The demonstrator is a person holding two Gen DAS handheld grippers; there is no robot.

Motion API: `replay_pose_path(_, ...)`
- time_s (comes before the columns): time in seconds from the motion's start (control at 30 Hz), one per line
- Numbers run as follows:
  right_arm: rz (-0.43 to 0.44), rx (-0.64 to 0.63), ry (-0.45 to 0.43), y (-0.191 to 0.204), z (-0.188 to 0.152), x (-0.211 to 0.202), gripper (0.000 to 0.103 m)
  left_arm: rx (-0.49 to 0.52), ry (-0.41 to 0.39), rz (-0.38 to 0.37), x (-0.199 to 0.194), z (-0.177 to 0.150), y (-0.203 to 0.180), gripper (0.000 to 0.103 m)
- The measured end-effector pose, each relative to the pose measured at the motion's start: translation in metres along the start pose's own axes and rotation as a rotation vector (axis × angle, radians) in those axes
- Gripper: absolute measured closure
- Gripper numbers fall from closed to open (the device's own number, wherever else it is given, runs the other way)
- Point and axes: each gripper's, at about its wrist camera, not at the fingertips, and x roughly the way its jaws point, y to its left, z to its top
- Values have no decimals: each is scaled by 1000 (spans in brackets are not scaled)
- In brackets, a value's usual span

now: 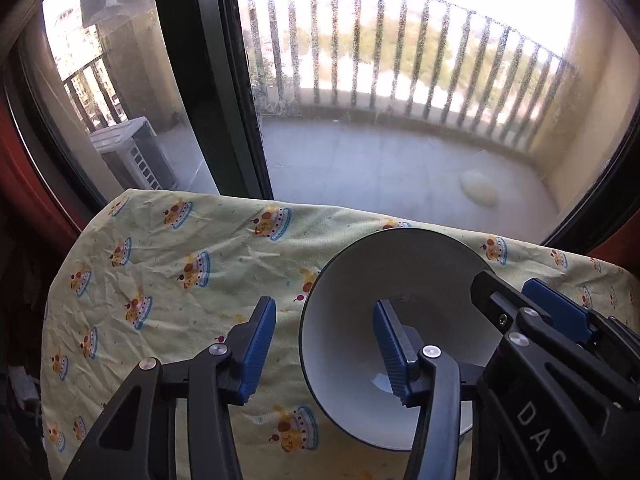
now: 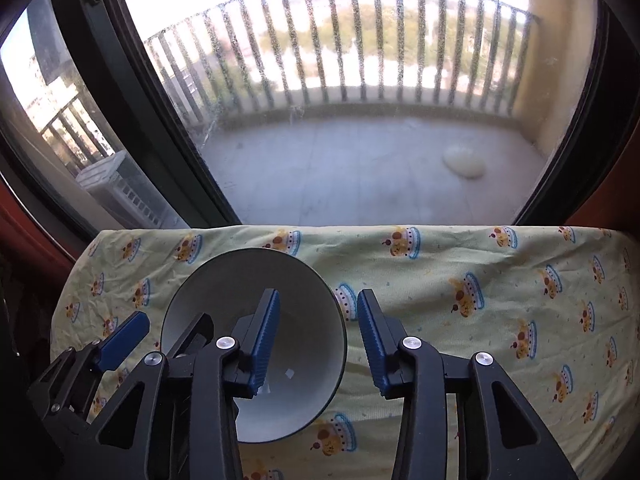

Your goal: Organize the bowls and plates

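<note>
A white bowl [image 1: 352,300] with a dark rim stands on the table covered by a yellow patterned cloth [image 1: 180,264]. My left gripper [image 1: 324,344] is open and straddles the bowl's left rim, with its right finger inside the bowl. My right gripper [image 2: 318,336] is open and straddles the right rim of the same bowl [image 2: 280,276], with its left finger inside. The right gripper also shows in the left wrist view [image 1: 556,304] at the bowl's right side. The left gripper shows at the lower left of the right wrist view [image 2: 124,336]. No plates are visible.
The table's far edge [image 2: 360,227] meets a large window with a dark frame [image 1: 236,92]. Behind the glass are a balcony floor, a railing and an outdoor air-conditioner unit [image 1: 132,148]. Cloth extends left [image 1: 120,320] and right [image 2: 520,320] of the bowl.
</note>
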Motion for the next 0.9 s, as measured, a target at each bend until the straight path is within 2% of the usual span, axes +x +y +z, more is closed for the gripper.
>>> replay_pose_path(0.13,8,13,29,-3,-4,14,63,5,19,4,11,-3,-2,58)
replay_pose_path(0.23,11,9,42,-3,-6,22,71,4,31,1,18,-4,-3,63)
replay_pose_path(0.3,4,6,37,-3,-7,24,73,2,36,7,20,-4,-3,69)
replay_pose_path(0.37,-9,-3,25,-2,-7,26,78,4,38,29,21,-4,-5,82)
replay_pose_path(0.47,-22,-23,19,-3,-5,28,84,18,28,50,20,-3,-9,82)
replay_pose_path(0.9,-29,-19,32,-6,-11,22,84,53,37,40,13,-8,-10,83)
